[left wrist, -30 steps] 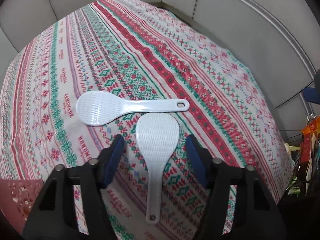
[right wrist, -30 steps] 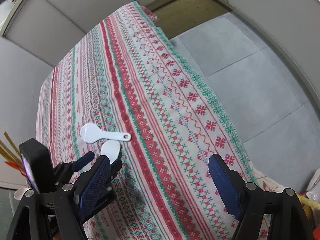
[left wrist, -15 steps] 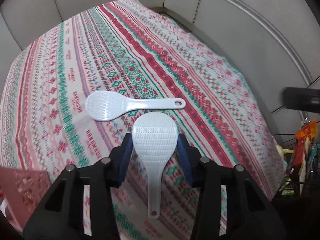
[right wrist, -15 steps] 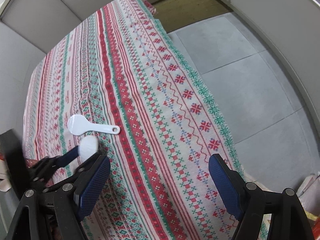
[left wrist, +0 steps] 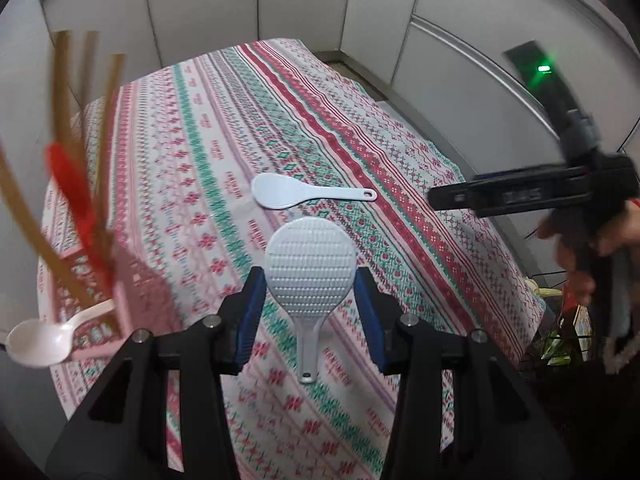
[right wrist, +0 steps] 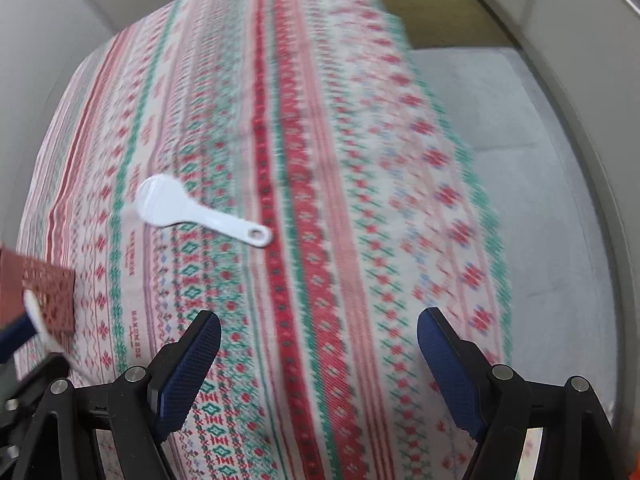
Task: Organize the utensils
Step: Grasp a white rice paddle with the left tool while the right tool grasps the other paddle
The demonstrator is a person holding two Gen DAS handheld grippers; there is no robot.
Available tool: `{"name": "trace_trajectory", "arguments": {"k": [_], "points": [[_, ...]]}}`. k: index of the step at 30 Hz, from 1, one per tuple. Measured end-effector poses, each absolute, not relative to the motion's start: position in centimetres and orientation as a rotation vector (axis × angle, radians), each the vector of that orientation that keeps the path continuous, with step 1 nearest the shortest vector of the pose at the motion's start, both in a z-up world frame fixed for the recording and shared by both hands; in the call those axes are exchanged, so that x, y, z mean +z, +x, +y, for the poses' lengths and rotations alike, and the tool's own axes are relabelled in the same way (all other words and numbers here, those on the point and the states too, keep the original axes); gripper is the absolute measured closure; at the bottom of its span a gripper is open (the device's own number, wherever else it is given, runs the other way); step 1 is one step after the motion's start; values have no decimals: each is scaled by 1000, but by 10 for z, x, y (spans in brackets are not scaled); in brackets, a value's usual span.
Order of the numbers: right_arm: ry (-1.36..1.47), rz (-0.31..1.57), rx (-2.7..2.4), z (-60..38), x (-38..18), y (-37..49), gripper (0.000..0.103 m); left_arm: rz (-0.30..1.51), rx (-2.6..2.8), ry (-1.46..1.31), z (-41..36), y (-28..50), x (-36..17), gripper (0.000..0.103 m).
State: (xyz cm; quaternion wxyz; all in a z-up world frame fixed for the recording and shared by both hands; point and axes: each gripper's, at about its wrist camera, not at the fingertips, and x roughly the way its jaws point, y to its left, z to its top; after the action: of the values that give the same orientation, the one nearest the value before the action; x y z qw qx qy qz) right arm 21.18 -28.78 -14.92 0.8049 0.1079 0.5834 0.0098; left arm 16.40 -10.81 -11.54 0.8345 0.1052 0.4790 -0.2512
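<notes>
Rice paddle (left wrist: 276,196) on tablecloth (left wrist: 360,152), right of basket (left wrist: 132,280)

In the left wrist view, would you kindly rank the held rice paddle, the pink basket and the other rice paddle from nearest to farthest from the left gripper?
1. Held rice paddle, between the left gripper pads.
2. Pink basket, left.
3. Other rice paddle, lying ahead on the cloth.

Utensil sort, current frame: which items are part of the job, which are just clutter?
Job:
- held rice paddle in left gripper
- second rice paddle on tablecloth
- pink holder basket, with chopsticks, white spoon

Clutter:
- packets beside table
</notes>
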Motion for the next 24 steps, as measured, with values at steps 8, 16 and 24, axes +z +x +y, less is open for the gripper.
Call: {"name": "trace_trajectory", "arguments": {"k": [8,16,24], "points": [[24,1203,230,-234,-160,249,19,976,-564,197,-76,147,-98,56],[-142,1201,372,-179,-185,280,19,1009,-579,162,-50,145,-104,56],[-187,1226,392,-152,-211,314,20,1022,-565,157,-42,151,-109,56]]}}
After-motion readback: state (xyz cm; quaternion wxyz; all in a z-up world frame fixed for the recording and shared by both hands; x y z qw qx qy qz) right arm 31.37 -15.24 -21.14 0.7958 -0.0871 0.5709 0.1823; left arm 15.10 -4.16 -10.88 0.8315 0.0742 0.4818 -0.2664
